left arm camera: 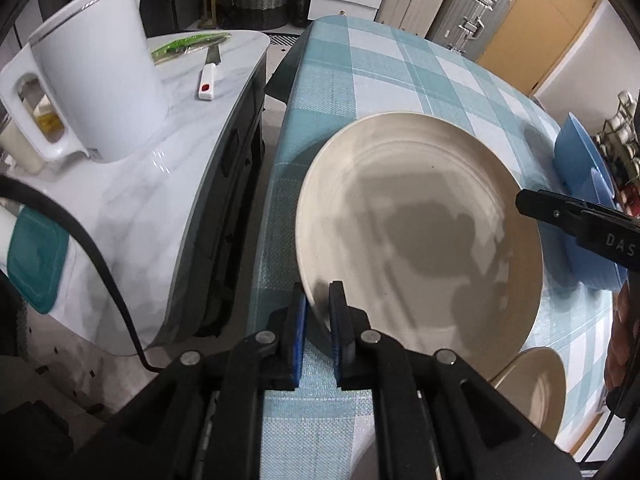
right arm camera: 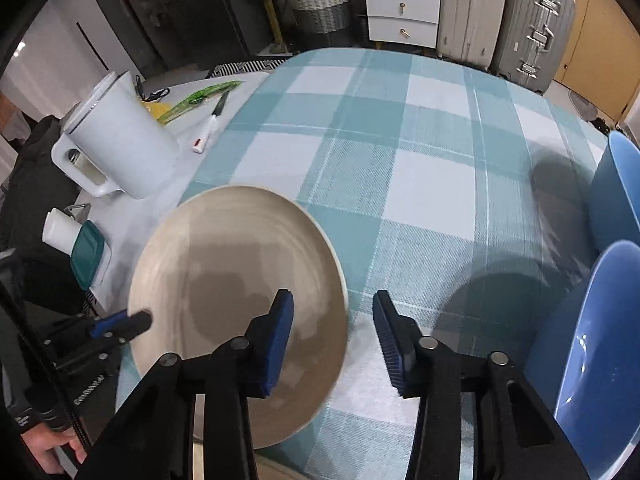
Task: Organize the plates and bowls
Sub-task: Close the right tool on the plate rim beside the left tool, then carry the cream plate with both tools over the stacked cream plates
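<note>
My left gripper (left arm camera: 318,300) is shut on the near rim of a large beige plate (left arm camera: 420,224) and holds it tilted above the checked tablecloth (left arm camera: 384,68). The same plate (right arm camera: 224,280) fills the lower left of the right wrist view, with the left gripper (right arm camera: 136,320) on its left edge. My right gripper (right arm camera: 332,312) is open and empty, its left finger over the plate's right side. A second beige plate (left arm camera: 536,388) lies under the held one. Two blue bowls (right arm camera: 616,192) (right arm camera: 588,356) sit at the right; they also show in the left wrist view (left arm camera: 584,184).
A white kettle (left arm camera: 96,80) stands on a marble side counter (left arm camera: 132,200) to the left, with a knife (left arm camera: 210,72), a green packet (left arm camera: 188,44) and a teal-lidded box (left arm camera: 36,256). Drawers (right arm camera: 404,8), a basket and suitcases (right arm camera: 532,20) stand beyond the table.
</note>
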A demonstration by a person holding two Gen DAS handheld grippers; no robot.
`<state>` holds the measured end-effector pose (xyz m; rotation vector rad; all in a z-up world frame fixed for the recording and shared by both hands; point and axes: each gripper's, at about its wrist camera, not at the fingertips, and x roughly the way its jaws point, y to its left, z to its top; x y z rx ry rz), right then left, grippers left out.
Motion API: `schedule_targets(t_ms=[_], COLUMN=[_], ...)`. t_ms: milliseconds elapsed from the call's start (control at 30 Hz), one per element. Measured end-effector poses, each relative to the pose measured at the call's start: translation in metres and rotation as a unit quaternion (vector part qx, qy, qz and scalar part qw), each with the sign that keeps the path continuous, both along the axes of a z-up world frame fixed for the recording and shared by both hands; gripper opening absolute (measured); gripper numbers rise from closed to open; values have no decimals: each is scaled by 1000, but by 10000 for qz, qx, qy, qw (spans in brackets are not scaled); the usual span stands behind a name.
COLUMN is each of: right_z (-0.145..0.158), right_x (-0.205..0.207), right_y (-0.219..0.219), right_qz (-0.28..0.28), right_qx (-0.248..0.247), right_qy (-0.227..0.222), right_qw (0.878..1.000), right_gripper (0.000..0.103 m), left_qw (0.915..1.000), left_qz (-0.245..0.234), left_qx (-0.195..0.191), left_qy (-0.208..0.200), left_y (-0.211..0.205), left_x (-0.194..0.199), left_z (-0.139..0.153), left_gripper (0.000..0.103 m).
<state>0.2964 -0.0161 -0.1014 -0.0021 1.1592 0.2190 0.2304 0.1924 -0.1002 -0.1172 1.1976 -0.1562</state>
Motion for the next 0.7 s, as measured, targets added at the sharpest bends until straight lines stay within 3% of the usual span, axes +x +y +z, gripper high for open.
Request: schedule_targets(t_ms=[67, 200, 700], right_z=[-3, -14, -21], right_x=[-1, -3, -10], right_y=[-3, -9, -8], right_qz=[-22, -71, 1], right_qx=[-28, 129, 143], right_qy=[45, 299, 243], right_qw=[10000, 9994, 9996], right_gripper=[17, 8, 7], left_qw=[10000, 10000, 10000], left_qz=[-4, -4, 40], left_qx=[9, -11, 42], left_qy=[6, 6, 46], left_y=[0, 1, -4], left_x=[1, 1, 0], left_z=[0, 0, -2], left_gripper=[9, 9, 11])
